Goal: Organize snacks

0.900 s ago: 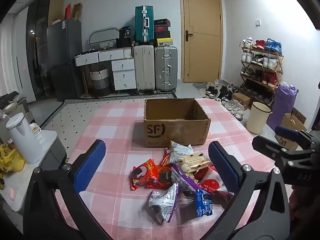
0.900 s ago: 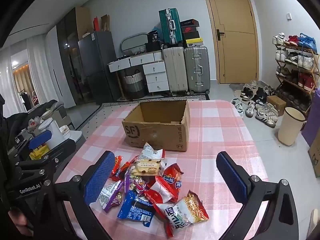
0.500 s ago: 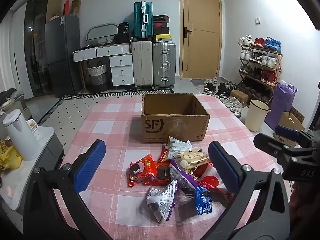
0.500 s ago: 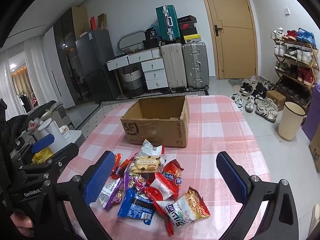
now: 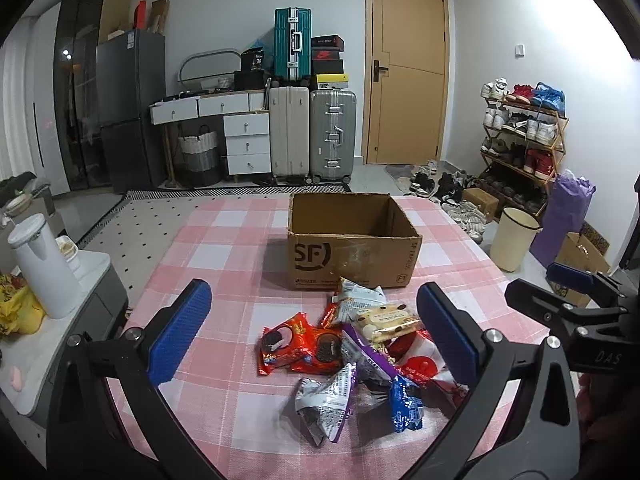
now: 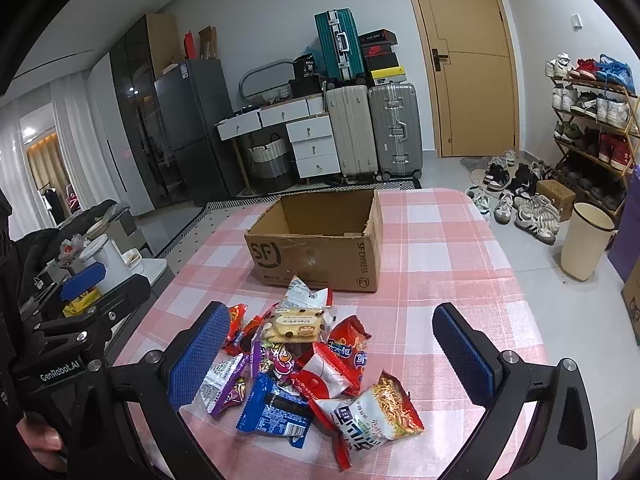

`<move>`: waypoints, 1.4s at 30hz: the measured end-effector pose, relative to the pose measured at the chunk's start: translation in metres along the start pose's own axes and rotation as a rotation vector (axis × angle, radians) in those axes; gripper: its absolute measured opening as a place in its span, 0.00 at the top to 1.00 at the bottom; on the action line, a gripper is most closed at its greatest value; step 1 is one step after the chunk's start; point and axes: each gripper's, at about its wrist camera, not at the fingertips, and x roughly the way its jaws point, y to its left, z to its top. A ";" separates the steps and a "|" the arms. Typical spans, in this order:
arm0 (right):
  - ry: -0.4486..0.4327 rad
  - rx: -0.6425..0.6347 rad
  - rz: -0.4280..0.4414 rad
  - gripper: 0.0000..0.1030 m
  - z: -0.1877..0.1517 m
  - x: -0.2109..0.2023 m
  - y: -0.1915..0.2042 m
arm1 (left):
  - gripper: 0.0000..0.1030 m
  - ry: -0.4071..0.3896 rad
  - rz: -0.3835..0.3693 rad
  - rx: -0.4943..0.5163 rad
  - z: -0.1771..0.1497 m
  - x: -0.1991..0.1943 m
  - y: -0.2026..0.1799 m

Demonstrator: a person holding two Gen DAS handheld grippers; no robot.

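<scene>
A pile of snack packets [image 5: 360, 344] lies on the pink checked tablecloth [image 5: 224, 248], also in the right wrist view [image 6: 304, 364]. On top lies a cream biscuit pack [image 5: 386, 320] [image 6: 294, 326]. Red cookie packs [image 5: 300, 346] lie on the left, a noodle bag [image 6: 378, 418] at the near right. Behind the pile stands an open, empty cardboard box [image 5: 352, 236] [image 6: 320, 236]. My left gripper [image 5: 312, 330] is open, above the pile's near side. My right gripper [image 6: 330, 360] is open, over the pile. Both are empty.
A side table with a white kettle [image 5: 42, 268] stands left of the table. A cream bin [image 6: 584, 246] and a shoe rack [image 6: 592, 128] stand on the floor to the right. Suitcases [image 5: 312, 128] and drawers line the far wall.
Both grippers have tilted and shifted slightly, so the box and pile sit a little differently in view. Both stay open and empty. The snacks have not moved.
</scene>
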 end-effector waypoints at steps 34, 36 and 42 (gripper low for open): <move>-0.013 -0.003 0.042 0.00 -0.002 -0.005 0.006 | 0.00 -0.009 0.045 -0.038 -0.005 0.003 0.010; -0.018 -0.003 0.039 0.00 -0.001 -0.006 0.006 | 0.00 -0.013 0.040 -0.042 -0.005 0.003 0.011; -0.023 -0.002 0.048 0.00 -0.002 -0.009 0.005 | 0.00 -0.007 0.039 -0.043 -0.006 0.000 0.012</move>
